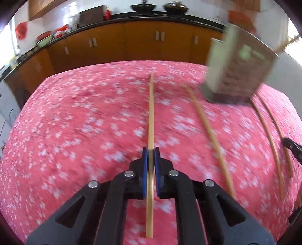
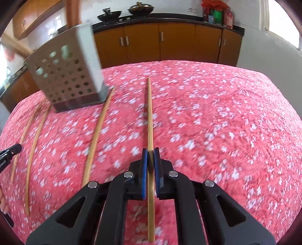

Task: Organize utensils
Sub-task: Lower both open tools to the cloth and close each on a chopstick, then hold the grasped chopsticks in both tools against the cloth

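Chopsticks are pinched one apiece in the jaws of the left gripper (image 1: 150, 150) and right gripper (image 2: 150, 150), held mid-length above the desk (image 2: 217, 113). Light, stiff, smooth bamboo may slip. Others lie near the holder (image 2: 66, 75), far left.

1. Pink floral tablecloth (image 2: 217, 116) covers the whole table, white blossoms scattered across it, blurred in both views.
2. Behind it, a run of orange-brown cabinets (image 2: 160, 41) with pale handles, under a dark countertop (image 2: 169, 17).
3. On that countertop, two dark woks (image 1: 143, 7) side by side, the second wok (image 1: 175, 7) carrying a lid.
4. A red jar (image 1: 107, 14) stands left of them in the left wrist view.
5. Green and red containers (image 2: 218, 14) crowd the countertop's right end in the right wrist view.
6. Upper wall cabinets (image 2: 37, 13) hang at top left.
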The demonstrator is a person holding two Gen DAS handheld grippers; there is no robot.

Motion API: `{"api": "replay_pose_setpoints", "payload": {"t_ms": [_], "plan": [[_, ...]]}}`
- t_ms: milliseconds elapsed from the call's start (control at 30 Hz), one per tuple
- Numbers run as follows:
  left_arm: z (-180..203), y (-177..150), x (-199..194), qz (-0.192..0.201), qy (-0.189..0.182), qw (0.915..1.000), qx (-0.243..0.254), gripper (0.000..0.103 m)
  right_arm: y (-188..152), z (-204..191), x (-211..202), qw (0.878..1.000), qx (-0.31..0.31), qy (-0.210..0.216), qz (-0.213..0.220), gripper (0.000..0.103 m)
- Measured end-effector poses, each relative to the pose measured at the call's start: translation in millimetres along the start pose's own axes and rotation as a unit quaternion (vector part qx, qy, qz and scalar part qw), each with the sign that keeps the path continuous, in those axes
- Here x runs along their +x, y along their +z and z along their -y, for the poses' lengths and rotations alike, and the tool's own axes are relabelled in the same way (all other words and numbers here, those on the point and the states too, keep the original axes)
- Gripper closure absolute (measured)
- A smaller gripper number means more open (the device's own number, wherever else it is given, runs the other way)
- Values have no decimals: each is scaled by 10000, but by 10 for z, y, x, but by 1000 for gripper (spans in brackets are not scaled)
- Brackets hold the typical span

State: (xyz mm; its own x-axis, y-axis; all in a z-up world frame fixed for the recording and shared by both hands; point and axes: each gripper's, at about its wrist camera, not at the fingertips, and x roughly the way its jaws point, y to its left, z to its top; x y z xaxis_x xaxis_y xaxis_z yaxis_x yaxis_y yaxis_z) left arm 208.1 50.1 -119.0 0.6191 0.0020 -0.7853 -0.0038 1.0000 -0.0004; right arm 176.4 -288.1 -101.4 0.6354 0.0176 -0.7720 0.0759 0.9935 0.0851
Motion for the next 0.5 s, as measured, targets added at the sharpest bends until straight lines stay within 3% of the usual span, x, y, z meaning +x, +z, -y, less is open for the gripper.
{"api": "replay_pose_setpoints", "payload": {"t_ms": [133,500], "plan": [[-189,53,43,63,7,9999,-144,91,28,56,38,9999,127,-26,55,95],[-180,26,18,125,-19,9998,-167,91,16,48,27,9999,33,-106,75,95]]}}
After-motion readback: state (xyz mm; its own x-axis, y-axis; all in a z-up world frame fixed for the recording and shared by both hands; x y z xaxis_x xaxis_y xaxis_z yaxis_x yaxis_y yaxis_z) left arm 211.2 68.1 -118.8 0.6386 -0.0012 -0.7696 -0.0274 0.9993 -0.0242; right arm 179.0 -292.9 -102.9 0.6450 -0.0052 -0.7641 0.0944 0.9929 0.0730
